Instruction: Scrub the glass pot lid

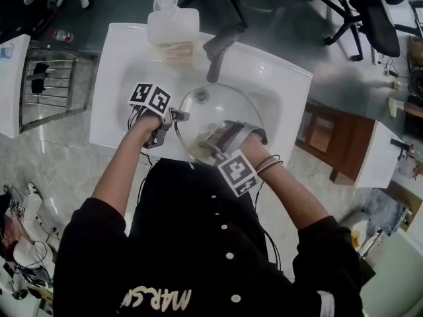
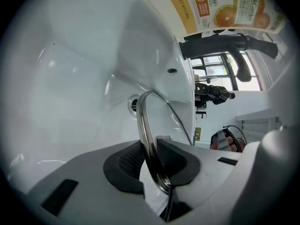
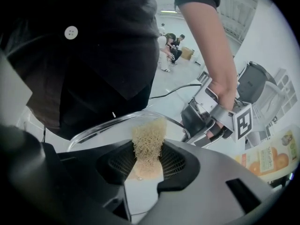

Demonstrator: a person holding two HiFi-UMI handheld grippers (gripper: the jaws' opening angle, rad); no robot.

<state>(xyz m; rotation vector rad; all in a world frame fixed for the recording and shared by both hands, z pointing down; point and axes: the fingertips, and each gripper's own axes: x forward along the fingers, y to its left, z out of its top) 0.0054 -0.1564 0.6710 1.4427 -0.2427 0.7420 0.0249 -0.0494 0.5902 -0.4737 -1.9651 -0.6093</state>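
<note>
The left hand-held gripper [image 2: 152, 163] is closed partway on the metal rim of the glass pot lid [image 2: 142, 121]. Both dark pads press on the rim, which rises edge-on from the jaws toward the middle of the frame. The right hand-held gripper [image 3: 147, 159] is clamped on a beige, fibrous scrub pad [image 3: 149, 142], whose free end sticks out past the jaws and reaches the lid's rim. In the head view the lid sits at the centre of the frame, held over the bowl of a white sink [image 1: 112, 84]. Its broad face is turned up toward the camera and slightly tipped. Being round, it has no long axis. The left hand-held gripper grips its left edge, and the right one covers its lower edge. Only the head view shows the lid as a whole disc. The left gripper view shows a thin curved band with the drain [image 2: 132, 105] behind it. The right gripper view shows one arc of rim, with the other hand-held gripper and a forearm at the right. A dark tap [image 1: 215, 51] and a detergent bottle [image 1: 173, 25] stand at upper centre of the head view. The bottle's label is cut off at the top of the left gripper view. No view shows the lid's knob clearly.
</note>
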